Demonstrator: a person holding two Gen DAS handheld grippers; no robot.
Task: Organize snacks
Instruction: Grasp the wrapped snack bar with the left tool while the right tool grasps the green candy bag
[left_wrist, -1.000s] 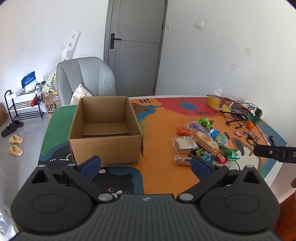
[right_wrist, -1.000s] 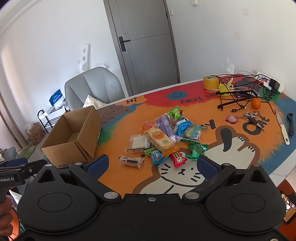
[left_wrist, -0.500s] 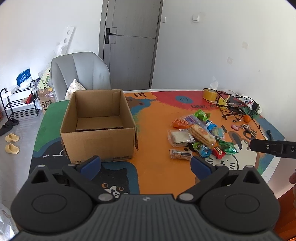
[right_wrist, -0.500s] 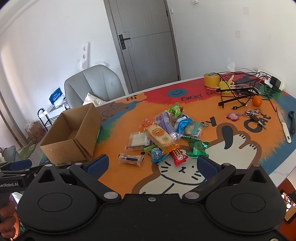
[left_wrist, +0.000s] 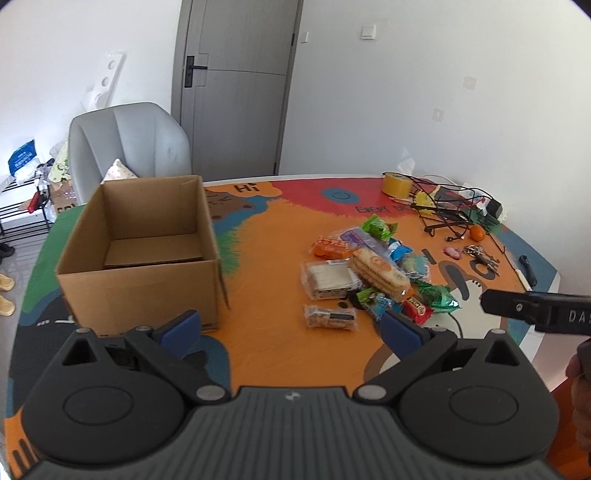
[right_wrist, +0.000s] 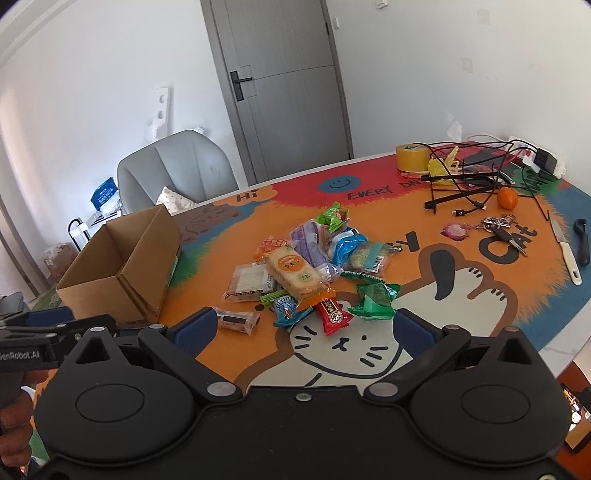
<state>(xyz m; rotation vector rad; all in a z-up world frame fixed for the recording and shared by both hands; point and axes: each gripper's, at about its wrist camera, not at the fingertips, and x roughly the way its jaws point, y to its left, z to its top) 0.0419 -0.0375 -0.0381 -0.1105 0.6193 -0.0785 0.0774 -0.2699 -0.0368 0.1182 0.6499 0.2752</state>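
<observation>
Both pairs of blue-padded fingers stand spread wide with nothing between them: the left gripper (left_wrist: 290, 328) hangs over the near edge of the table (left_wrist: 280, 354), the right gripper (right_wrist: 302, 326) just short of the snacks. Since a second ago the left view has drifted so that the cardboard box (left_wrist: 142, 254) now sits further to the left and the snack pile (left_wrist: 369, 273) lies more in the middle; the right view has drawn a little nearer the pile (right_wrist: 314, 269). The box is plain brown corrugated card, square, open-topped and bare inside. The snacks are crinkly, shiny wrappers, heaped loosely on the bright printed mat, well apart from the box: a long orange cracker pack (right_wrist: 295, 277) on top, a small clear-wrapped bar (right_wrist: 236, 319) lying alone nearest the grippers.
</observation>
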